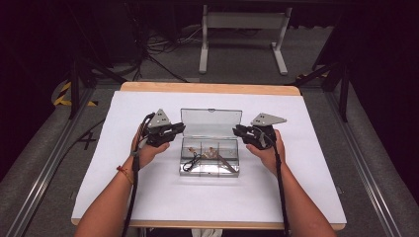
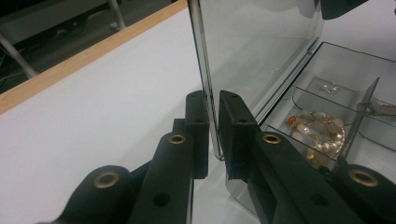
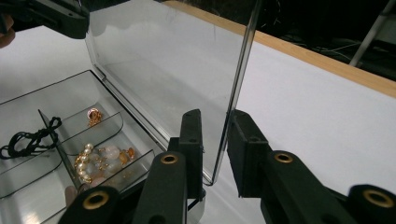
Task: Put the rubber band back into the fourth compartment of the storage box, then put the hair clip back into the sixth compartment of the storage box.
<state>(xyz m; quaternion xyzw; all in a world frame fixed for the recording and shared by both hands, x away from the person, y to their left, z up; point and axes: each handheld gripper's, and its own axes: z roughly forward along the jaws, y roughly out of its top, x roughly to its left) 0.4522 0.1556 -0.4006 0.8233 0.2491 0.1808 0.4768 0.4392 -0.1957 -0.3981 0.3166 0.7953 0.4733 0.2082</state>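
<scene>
A clear plastic box lies on the white table top with its lid standing upright. My left gripper is at the lid's left edge. In the left gripper view its jaws are shut on that edge of the lid, low down near the hinge. My right gripper is at the lid's right edge. In the right gripper view the lid stands between the jaws, close to one pad with a gap to the other. The compartments hold a pearl bracelet, a black cord and a small earring.
White paper covers the table, with a wooden edge at the far side. Beyond it are a grey floor, cables and a white table frame. Metal rails run along both sides.
</scene>
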